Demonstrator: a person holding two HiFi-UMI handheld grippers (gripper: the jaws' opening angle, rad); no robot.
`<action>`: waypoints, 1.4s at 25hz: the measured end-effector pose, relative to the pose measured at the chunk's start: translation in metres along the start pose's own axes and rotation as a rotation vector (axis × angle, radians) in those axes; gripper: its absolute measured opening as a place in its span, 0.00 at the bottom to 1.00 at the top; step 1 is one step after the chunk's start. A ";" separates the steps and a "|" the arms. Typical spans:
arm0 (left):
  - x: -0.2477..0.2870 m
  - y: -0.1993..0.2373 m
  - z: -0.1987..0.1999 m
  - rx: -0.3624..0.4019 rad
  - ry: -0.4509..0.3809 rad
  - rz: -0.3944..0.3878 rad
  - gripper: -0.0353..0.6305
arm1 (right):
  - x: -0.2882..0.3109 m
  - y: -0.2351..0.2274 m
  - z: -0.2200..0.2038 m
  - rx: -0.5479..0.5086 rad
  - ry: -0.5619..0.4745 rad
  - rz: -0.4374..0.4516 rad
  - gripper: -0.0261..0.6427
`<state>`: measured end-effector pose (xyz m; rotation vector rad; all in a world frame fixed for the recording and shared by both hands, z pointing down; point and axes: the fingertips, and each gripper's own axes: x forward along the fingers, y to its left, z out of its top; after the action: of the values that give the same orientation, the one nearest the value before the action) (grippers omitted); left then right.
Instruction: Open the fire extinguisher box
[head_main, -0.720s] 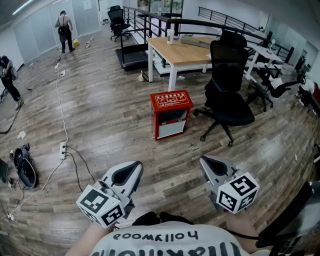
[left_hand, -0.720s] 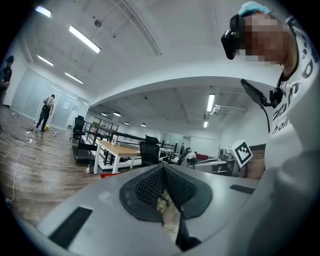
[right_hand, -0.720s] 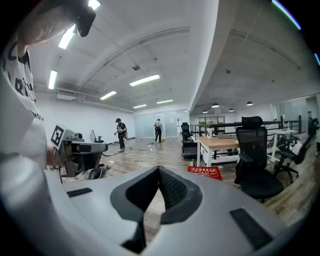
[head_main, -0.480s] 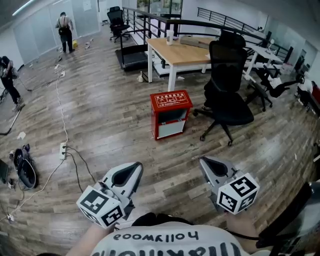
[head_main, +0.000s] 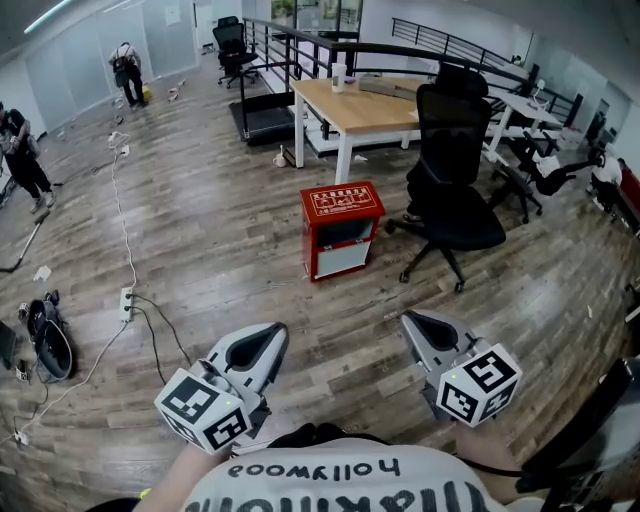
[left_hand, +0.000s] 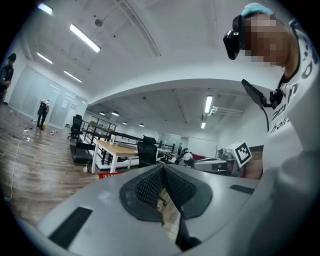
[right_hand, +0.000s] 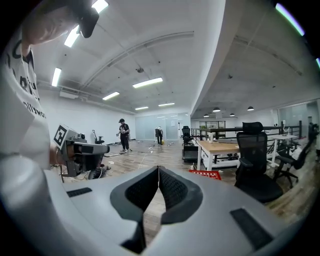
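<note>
A red fire extinguisher box (head_main: 342, 228) with a window in its front stands on the wooden floor, its lid down. In the right gripper view only its red top (right_hand: 205, 174) shows, and a red sliver of the box (left_hand: 111, 175) appears in the left gripper view. My left gripper (head_main: 276, 331) hangs low at the left, well short of the box, jaws shut and empty. My right gripper (head_main: 408, 322) is held low at the right, also shut with nothing between its jaws. Both point roughly toward the box.
A black office chair (head_main: 455, 190) stands just right of the box. Behind it is a wooden table (head_main: 365, 100) with white legs. A cable and power strip (head_main: 126, 298) lie on the floor at left. People (head_main: 128, 72) stand far back left.
The grippers have barely shifted. The people at the far left have moved slightly.
</note>
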<state>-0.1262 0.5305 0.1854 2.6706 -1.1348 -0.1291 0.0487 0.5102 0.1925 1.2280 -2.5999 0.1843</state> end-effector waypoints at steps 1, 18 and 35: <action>-0.001 0.001 0.001 -0.005 -0.008 -0.006 0.06 | 0.002 0.004 0.002 0.004 -0.006 0.017 0.06; -0.002 0.013 -0.002 0.052 -0.025 -0.155 0.06 | 0.034 0.027 -0.003 0.014 0.007 0.040 0.06; 0.110 0.031 0.004 0.042 -0.029 -0.104 0.06 | 0.066 -0.081 0.007 -0.003 0.004 0.017 0.05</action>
<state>-0.0724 0.4301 0.1900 2.7740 -1.0183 -0.1646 0.0695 0.4085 0.2053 1.2039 -2.6064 0.1861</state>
